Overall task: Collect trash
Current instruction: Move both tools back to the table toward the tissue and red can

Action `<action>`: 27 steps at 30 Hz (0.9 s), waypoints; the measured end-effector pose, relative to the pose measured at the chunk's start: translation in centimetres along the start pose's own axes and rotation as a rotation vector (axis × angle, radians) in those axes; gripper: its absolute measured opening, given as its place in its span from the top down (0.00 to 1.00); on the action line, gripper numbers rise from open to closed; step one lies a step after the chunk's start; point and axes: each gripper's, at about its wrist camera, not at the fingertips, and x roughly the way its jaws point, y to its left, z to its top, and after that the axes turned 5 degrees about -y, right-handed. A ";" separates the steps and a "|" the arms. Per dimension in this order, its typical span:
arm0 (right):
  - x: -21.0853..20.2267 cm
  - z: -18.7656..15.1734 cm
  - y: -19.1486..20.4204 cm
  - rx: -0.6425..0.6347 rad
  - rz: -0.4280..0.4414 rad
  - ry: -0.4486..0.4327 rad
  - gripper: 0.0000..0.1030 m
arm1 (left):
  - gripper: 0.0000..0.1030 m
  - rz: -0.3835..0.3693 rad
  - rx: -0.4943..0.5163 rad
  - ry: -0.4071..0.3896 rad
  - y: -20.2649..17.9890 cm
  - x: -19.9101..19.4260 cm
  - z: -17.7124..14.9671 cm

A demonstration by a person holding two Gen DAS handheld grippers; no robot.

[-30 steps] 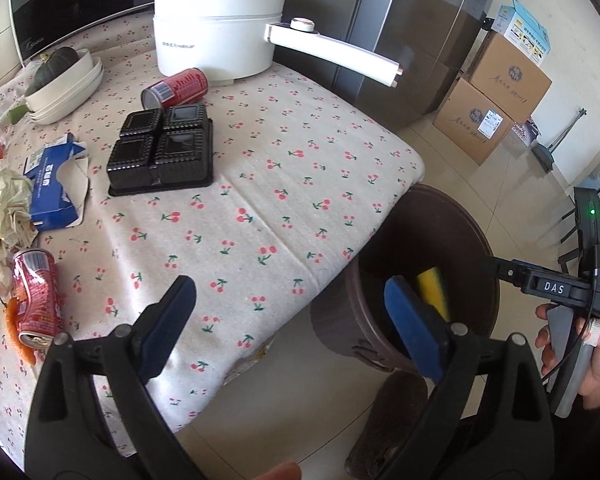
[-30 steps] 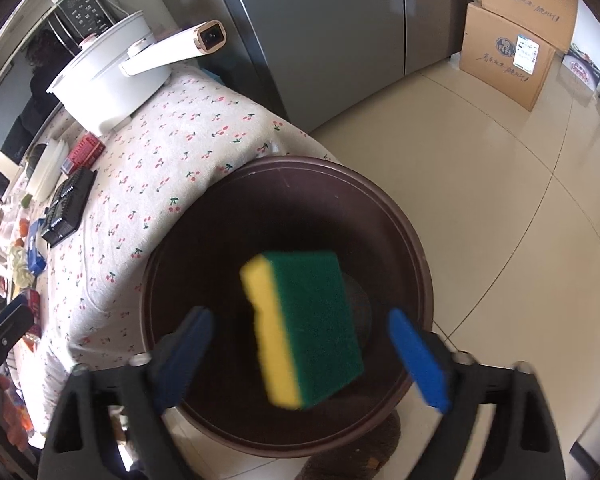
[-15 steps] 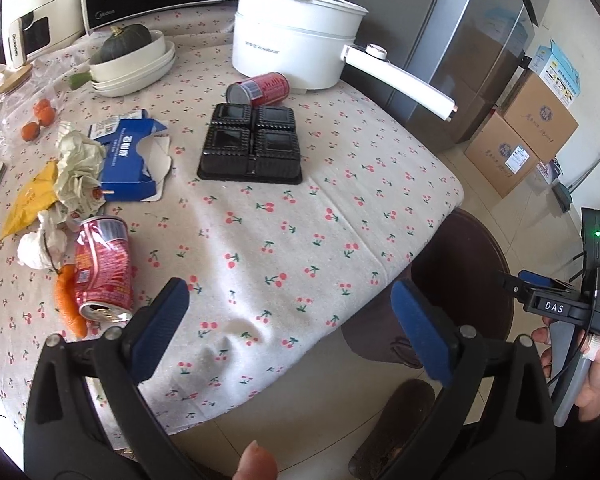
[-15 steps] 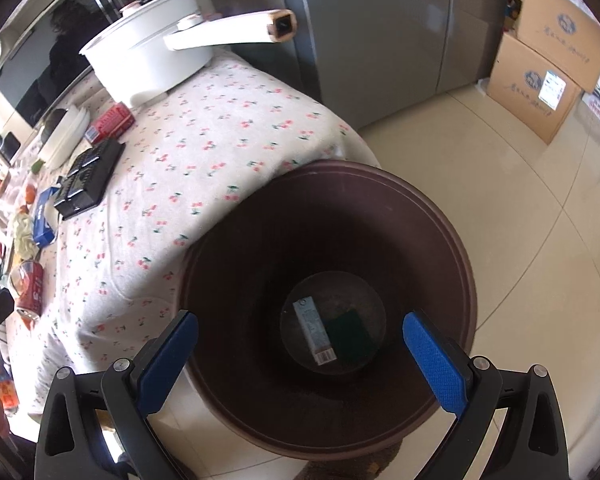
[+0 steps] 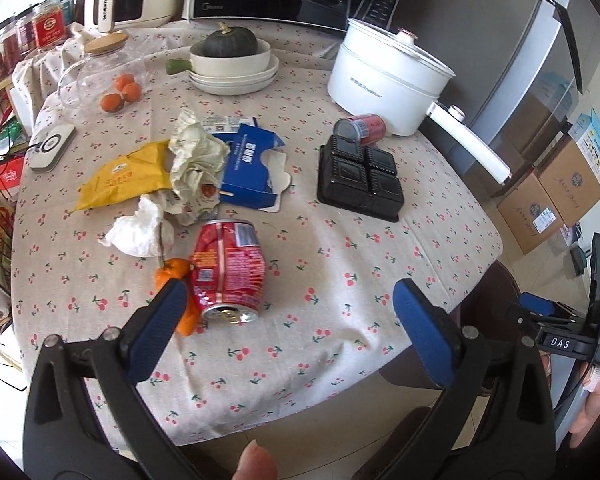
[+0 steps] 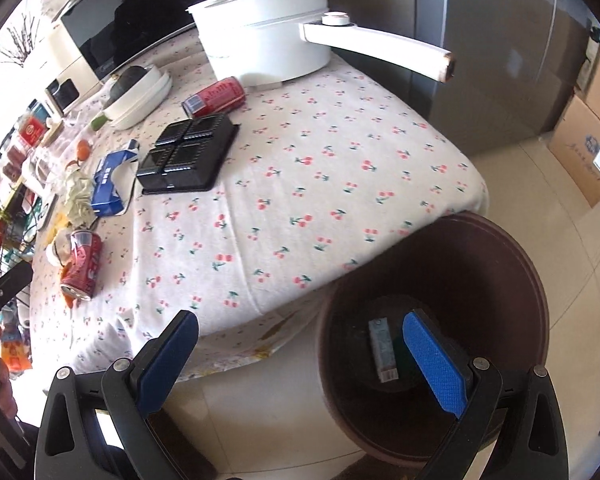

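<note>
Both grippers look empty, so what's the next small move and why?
Probably ease the open left gripper forward and down around the crushed red can: it is the nearest trash, lying just ahead between the fingers, and the bin waits beside the table.

Cherry-print tablecloth (image 5: 340, 264), red can (image 5: 226, 272), brown bin (image 6: 500, 264).

Dented red can (image 5: 228, 270) on its side, centre-left; crumpled paper (image 5: 196, 158), yellow wrapper (image 5: 120, 178), torn blue box (image 5: 252, 168) above it; brown bin (image 6: 500, 280) lower right.
</note>
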 end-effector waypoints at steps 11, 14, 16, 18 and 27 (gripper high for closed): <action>1.2 2.0 6.5 -0.066 0.045 -0.006 0.00 | 0.01 0.156 -0.103 -0.071 7.7 -1.6 1.4; 1.5 2.6 7.7 -0.072 0.061 -0.006 0.00 | 0.01 0.223 -0.096 -0.075 9.2 -1.2 2.1; 1.7 2.9 8.4 -0.079 0.067 -0.009 0.00 | 0.01 0.227 -0.102 -0.046 10.0 -0.6 2.7; 2.1 3.4 9.3 -0.087 0.074 -0.008 0.00 | 0.01 0.229 -0.104 0.000 10.4 0.5 3.4; 3.8 4.6 11.8 -0.108 0.101 0.018 0.00 | 0.05 0.235 -0.210 0.138 13.2 5.3 3.6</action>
